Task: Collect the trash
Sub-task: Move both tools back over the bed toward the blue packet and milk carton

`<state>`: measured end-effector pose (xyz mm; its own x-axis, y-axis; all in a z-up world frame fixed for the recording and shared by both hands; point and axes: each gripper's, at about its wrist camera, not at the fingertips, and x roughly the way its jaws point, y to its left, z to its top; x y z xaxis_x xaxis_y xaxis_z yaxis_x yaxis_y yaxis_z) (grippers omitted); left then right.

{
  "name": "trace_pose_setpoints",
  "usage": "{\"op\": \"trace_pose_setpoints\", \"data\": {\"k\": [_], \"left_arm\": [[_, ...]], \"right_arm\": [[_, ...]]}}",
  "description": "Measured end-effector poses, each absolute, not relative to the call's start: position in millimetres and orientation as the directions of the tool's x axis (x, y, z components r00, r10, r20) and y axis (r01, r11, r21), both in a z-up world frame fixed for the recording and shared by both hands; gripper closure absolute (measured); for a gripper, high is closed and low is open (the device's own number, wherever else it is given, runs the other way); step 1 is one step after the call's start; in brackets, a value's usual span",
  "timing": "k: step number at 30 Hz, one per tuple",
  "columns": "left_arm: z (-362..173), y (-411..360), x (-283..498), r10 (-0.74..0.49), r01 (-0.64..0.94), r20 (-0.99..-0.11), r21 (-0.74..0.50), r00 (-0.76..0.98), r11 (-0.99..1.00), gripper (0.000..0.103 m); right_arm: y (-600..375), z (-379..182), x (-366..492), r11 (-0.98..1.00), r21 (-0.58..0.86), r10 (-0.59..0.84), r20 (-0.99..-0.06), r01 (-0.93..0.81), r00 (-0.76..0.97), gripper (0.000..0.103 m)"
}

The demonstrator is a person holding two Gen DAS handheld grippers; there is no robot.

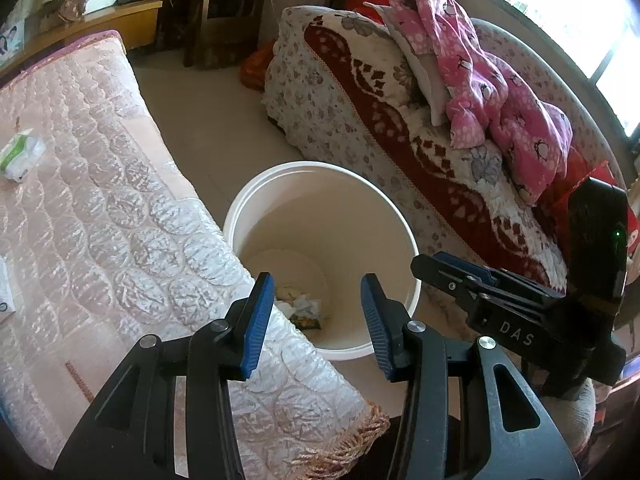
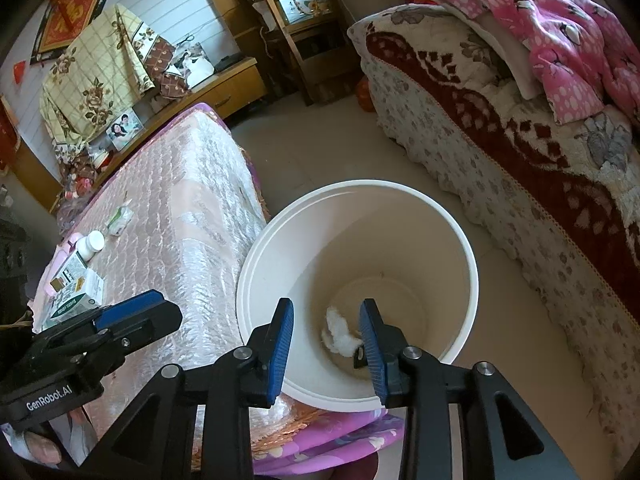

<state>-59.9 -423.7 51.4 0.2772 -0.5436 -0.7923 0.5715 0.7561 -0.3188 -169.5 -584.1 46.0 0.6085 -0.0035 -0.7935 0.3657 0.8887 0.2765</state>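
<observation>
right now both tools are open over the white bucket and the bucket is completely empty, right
Not quite: the white bucket is not empty. The left wrist view shows crumpled trash at its bottom. The rest holds: the left tool and the right tool are both open over it, holding nothing.

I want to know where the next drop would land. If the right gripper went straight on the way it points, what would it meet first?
Probably the white wad on the bucket floor; the right gripper points down into the open mouth, though depth is uncertain.
</observation>
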Motion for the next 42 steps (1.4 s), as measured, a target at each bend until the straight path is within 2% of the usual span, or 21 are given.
{"op": "trace_pose_setpoints", "data": {"k": [3,11,21,25,42], "left_arm": [[54,-418,-62,-0.524,0.563,-0.795,-0.293,0.305,0.772,0.06],[64,-383,-66,-0.463,0.511,-0.796,-0.231,0.39,0.828,0.06],[87,-305,-79,-0.438,0.447,-0.765,-0.22,0.473,0.867,0.06],[93,-269,-84,-0.397,0.398,-0.763,-0.2,0.51,0.895,0.06],[95,-93,-105,-0.195,0.124,-0.768,-0.151,0.61,0.981,0.059]], "right_arm": [[-579,52,-171,0.892,0.273,-0.007,-0.788,0.359,0.616,0.07],[-553,78,-170,0.915,0.246,-0.025,-0.758,0.321,0.652,0.058],[-498,98,-153,0.947,0.245,0.038,-0.73,0.209,0.682,0.056],[-469,100,-143,0.956,0.253,0.086,-0.727,0.149,0.682,0.046],[-351,91,-104,0.963,0.258,0.25,-0.755,-0.075,0.607,0.046]]}}
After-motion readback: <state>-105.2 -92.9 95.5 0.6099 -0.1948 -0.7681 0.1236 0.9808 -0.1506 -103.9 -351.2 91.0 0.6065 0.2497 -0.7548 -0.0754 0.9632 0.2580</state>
